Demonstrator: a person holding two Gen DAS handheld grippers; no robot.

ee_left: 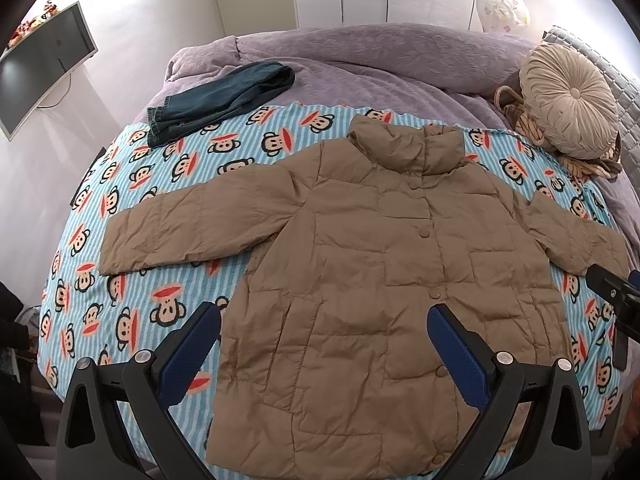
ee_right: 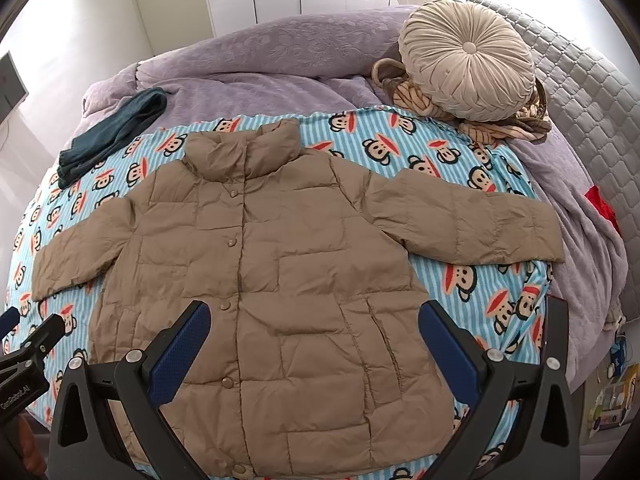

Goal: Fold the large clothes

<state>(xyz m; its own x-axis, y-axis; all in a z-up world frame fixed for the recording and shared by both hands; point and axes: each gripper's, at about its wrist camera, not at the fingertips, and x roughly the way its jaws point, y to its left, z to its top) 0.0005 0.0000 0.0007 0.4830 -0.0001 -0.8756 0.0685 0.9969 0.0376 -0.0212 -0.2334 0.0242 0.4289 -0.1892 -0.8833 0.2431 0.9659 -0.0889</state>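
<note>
On monkey blanket (ee_left: 168, 308), tan jacket (ee_left: 360, 280) flat, buttoned

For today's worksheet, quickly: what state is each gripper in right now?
Left gripper: open, holding nothing, above the jacket.
Right gripper: open, holding nothing.

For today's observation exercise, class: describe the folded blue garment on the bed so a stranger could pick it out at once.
Start at the bed's blue-striped monkey-print blanket, where a tan quilted puffer jacket lies spread flat. Look past the jacket's sleeve to the blanket's far corner, where it meets the lilac quilted bedspread. The dark teal-blue folded denim jeans lie there, the only dark, folded garment.
</note>
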